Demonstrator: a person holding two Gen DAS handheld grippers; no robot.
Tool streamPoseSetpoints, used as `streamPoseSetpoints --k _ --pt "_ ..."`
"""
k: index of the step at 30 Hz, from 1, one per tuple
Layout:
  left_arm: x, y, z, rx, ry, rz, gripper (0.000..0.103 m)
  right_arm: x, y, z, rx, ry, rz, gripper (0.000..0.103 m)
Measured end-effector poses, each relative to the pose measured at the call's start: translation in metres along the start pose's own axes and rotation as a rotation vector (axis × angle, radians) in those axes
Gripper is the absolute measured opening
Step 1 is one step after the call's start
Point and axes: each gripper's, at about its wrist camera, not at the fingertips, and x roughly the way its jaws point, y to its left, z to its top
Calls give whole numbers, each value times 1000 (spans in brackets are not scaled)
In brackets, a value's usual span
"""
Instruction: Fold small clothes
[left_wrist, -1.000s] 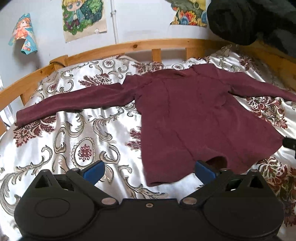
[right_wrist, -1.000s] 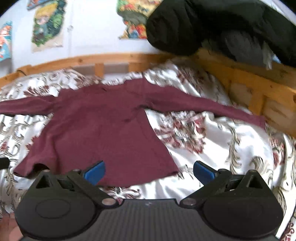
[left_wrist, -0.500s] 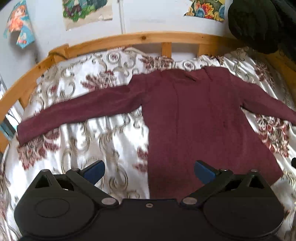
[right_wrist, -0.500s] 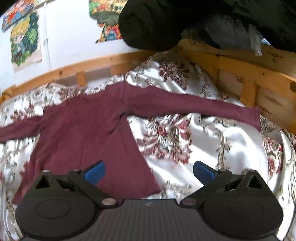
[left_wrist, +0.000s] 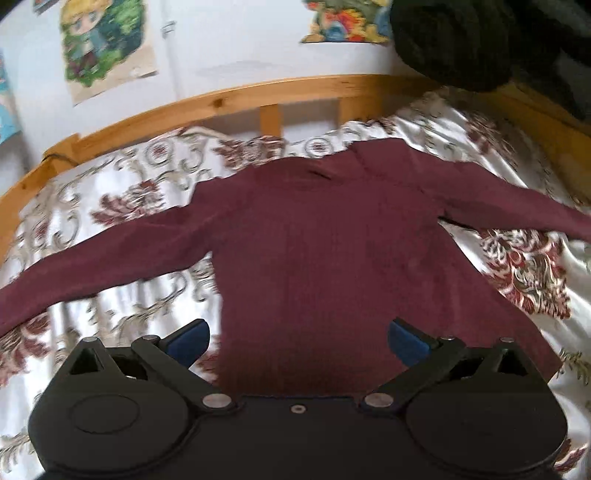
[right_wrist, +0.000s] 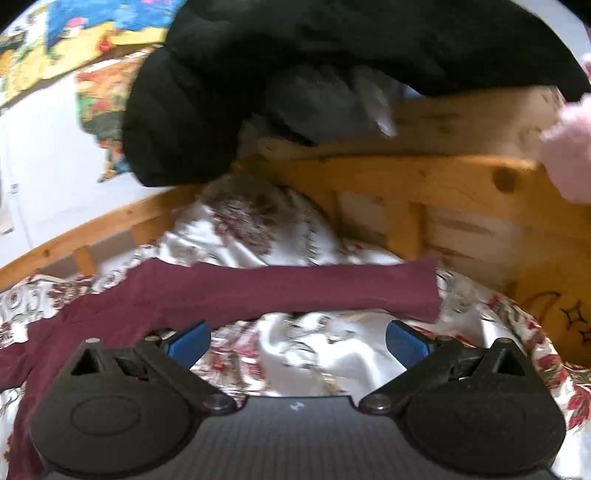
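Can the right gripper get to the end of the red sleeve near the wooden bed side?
Probably yes. The right gripper is open and the sleeve lies flat on the bedspread just ahead, with nothing between them.

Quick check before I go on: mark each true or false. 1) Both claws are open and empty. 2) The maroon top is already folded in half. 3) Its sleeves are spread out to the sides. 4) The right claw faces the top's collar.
1) True: the left claw and right claw are open, holding nothing.
2) False: the maroon top lies flat and unfolded on the patterned bedspread.
3) True.
4) False: it faces the sleeve end near the wooden bed frame.
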Motion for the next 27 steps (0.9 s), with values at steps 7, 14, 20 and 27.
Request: streamPoseSetpoints --k 7,14,20,27 --pt "20 -36 -19 139 -31 -11 102 39 -48 18 199 26 17 103" --pt "14 -49 -34 273 -24 7 102 105 -95 28 522 205 -22 102" --pt "15 -45 -36 249 19 26 102 121 -97 15 558 113 -158 74" --pt "23 -39 -28 171 46 31 102 117 -104 8 583 -29 -134 15"
